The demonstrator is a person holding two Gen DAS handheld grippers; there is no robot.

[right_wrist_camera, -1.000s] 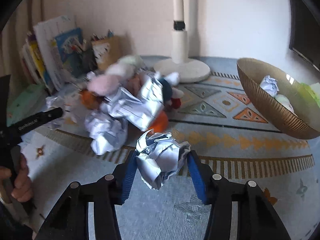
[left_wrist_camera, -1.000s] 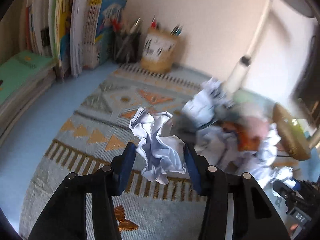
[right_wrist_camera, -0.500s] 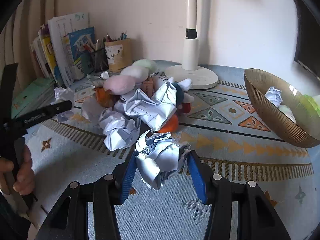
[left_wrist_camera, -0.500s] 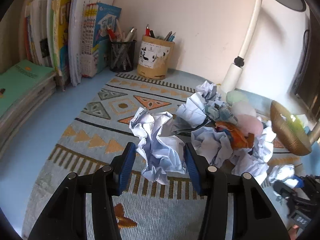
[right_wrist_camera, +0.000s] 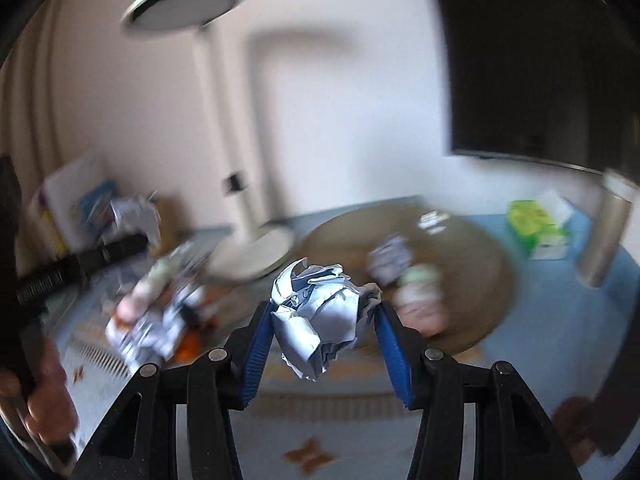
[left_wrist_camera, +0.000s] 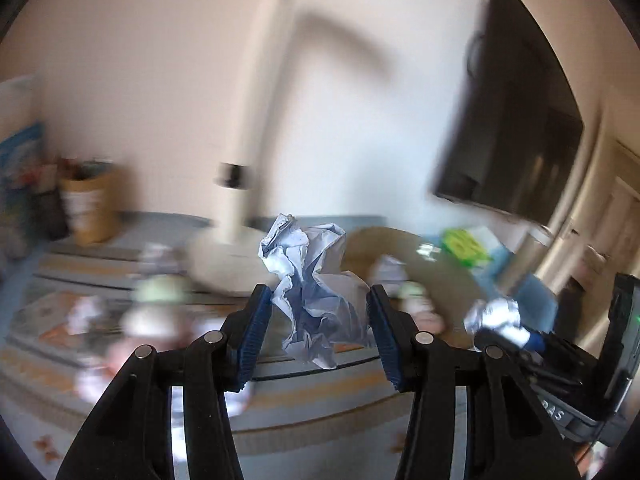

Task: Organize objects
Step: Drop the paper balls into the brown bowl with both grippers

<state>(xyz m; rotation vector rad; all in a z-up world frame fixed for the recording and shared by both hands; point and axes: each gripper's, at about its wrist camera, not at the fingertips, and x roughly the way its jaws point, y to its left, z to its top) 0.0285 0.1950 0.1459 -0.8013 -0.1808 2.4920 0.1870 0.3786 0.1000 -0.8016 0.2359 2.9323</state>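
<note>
Between the left gripper's (left_wrist_camera: 316,332) blue pads, a crumpled white paper ball (left_wrist_camera: 316,296) is pinched; the right gripper (right_wrist_camera: 324,336) pinches a second crumpled grey-white paper wad (right_wrist_camera: 320,320). Risk: light springy paper slips loose short of the brown woven bowl (right_wrist_camera: 472,280) at two o'clock.

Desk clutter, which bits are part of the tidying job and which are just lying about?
In the job:
- crumpled paper ball in the left tool
- grey paper wad in the right tool
- brown bowl
- pile of paper and soft toys

Just lying about:
- desk lamp
- pen pot
- green box
- metal tumbler
</note>
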